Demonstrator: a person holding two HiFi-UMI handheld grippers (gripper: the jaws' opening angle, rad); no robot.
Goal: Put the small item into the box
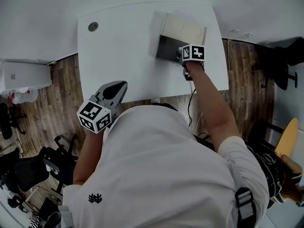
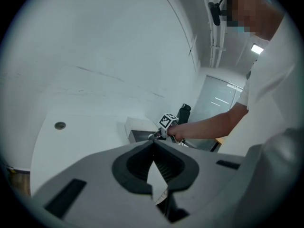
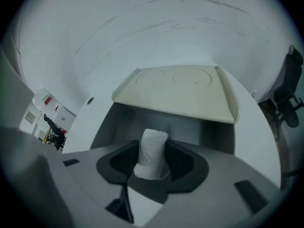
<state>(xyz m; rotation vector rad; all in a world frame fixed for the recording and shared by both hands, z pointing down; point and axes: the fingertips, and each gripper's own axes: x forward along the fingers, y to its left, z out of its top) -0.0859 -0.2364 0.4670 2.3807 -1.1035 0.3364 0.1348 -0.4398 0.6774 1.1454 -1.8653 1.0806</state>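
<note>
**Asker:** Where is the small item?

**Me:** It is in my right gripper (image 3: 151, 145). It is a small white roll (image 3: 152, 155), standing upright between the two jaws, and the dark pads press on its sides. The jaws stand fairly wide because the roll fills the gap.

**Asker:** And where is that against the box?

**Me:** In the right gripper view the roll shows against the grey back wall of the box (image 3: 190, 127), so it is at the open mouth. In the head view the jaw tips reach over the dark opening, with the marker cube (image 1: 193, 52) just at the box's near edge. I cannot tell how deep the roll sits, or whether it touches the box.

**Asker:** What about the box itself?

**Me:** It stands on the white table (image 1: 123, 56), toward the far right part. The cream lid (image 3: 185, 91) is swung back and lies open behind it, with two round shapes pressed into its inner face. Inside I see grey walls and a bit of floor; the roll and the jaws hide the rest.

**Asker:** Your other hand?

**Me:** My left gripper (image 2: 153, 146) is well apart from the box, by the near edge of the table. Its jaws are pressed together at the tips, with nothing in them.
</note>
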